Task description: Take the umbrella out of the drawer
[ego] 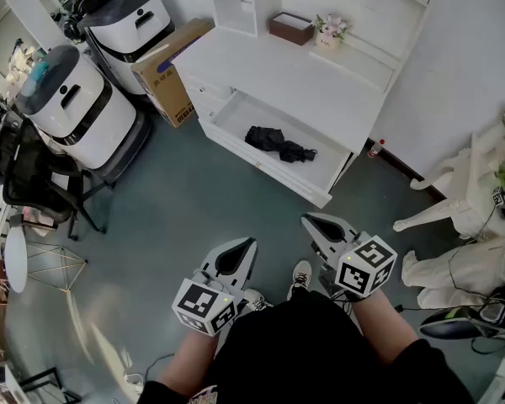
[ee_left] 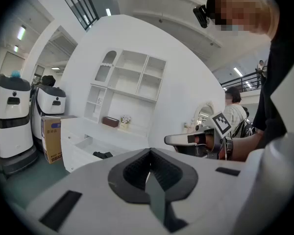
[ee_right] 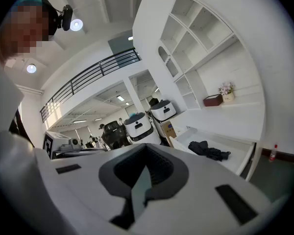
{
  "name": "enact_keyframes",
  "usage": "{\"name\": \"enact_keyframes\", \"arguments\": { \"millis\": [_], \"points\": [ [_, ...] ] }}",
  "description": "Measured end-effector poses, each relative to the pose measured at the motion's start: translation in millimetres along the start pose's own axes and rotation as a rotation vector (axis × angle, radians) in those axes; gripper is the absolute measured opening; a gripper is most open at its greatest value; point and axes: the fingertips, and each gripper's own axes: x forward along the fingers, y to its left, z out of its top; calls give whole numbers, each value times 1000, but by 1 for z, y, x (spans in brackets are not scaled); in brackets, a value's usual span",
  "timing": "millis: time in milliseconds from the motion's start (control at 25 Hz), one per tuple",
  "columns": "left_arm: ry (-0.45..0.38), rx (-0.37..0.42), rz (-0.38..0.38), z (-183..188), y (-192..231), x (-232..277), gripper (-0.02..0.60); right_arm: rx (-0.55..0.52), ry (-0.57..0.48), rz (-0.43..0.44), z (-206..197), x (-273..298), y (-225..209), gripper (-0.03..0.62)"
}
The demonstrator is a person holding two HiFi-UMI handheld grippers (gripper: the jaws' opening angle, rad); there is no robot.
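A smooth white desk [ego: 303,78] with its open drawer [ego: 236,116] holds a crumpled black fabric umbrella [ego: 278,144]. The left gripper [ego: 251,244] and right gripper [ego: 307,221] are both pressed together, empty.

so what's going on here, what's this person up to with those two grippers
A person stands facing a white desk with a gripper in each hand. The left gripper and the right gripper are both shut and empty, held close to the person's body and well short of the desk. The desk's drawer is pulled open, and a black folded umbrella lies inside it, untouched. Taking it out has not yet started.
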Motion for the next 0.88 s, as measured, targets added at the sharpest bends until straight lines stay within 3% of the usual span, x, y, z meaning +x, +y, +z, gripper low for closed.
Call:
{"name": "enact_keyframes", "arguments": {
  "millis": [880],
  "points": [
    [33,-25,-1,-11,-1,38,5,45,20,6,-1,1,-41,2]
  ]
}}
